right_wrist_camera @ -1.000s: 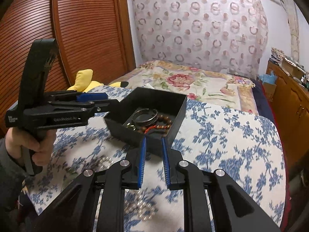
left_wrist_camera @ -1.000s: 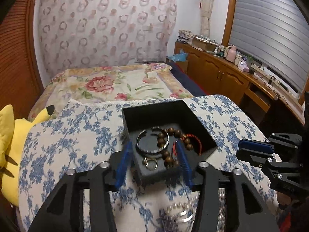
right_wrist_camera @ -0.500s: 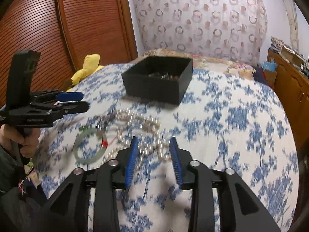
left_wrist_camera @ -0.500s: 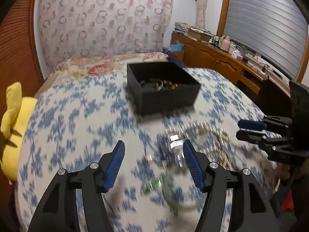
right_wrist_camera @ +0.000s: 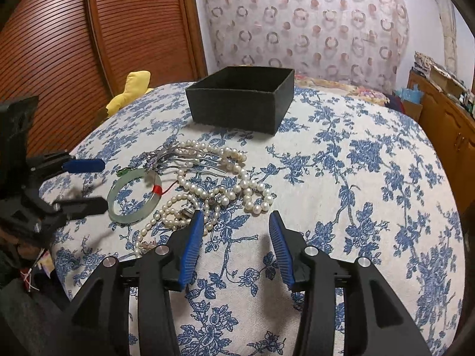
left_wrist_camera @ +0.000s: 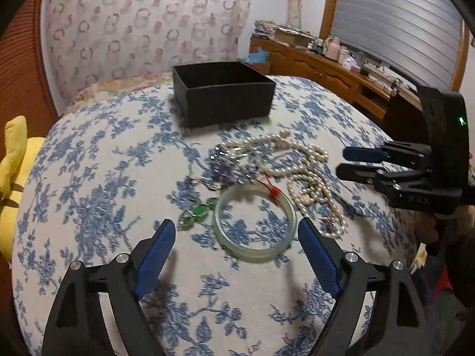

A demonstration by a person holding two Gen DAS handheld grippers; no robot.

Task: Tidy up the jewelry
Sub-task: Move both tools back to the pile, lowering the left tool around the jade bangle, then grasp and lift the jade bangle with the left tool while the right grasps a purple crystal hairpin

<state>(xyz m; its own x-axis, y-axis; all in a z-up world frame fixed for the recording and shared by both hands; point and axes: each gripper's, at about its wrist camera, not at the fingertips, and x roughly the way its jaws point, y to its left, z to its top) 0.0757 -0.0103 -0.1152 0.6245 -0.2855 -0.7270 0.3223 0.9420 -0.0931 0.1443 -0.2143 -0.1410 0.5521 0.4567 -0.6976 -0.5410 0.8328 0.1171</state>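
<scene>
A black open box point(left_wrist_camera: 223, 93) stands at the far side of the blue-flowered table point(left_wrist_camera: 89, 178); its inside is hidden from here. Loose jewelry lies in front of it: a pale green bangle point(left_wrist_camera: 255, 222) with a red thread, a pearl necklace point(left_wrist_camera: 302, 166), a purple beaded hair comb point(left_wrist_camera: 228, 169) and green earrings point(left_wrist_camera: 197, 213). My left gripper point(left_wrist_camera: 236, 231) is open just before the bangle. My right gripper point(right_wrist_camera: 236, 222) is open just before the pearl necklace point(right_wrist_camera: 225, 184). The bangle point(right_wrist_camera: 135, 195) and the box point(right_wrist_camera: 240, 99) show there too.
A yellow plush toy point(left_wrist_camera: 12, 160) sits past the table's left edge. A bed with a floral cover point(right_wrist_camera: 341, 87) lies behind the box. A wooden cabinet with clutter point(left_wrist_camera: 326, 62) runs along the right wall. A wooden slatted wardrobe point(right_wrist_camera: 74, 29) stands at left.
Both grippers pulled back from over the box and came down low over the table near the loose jewelry. Both have opened wider.
</scene>
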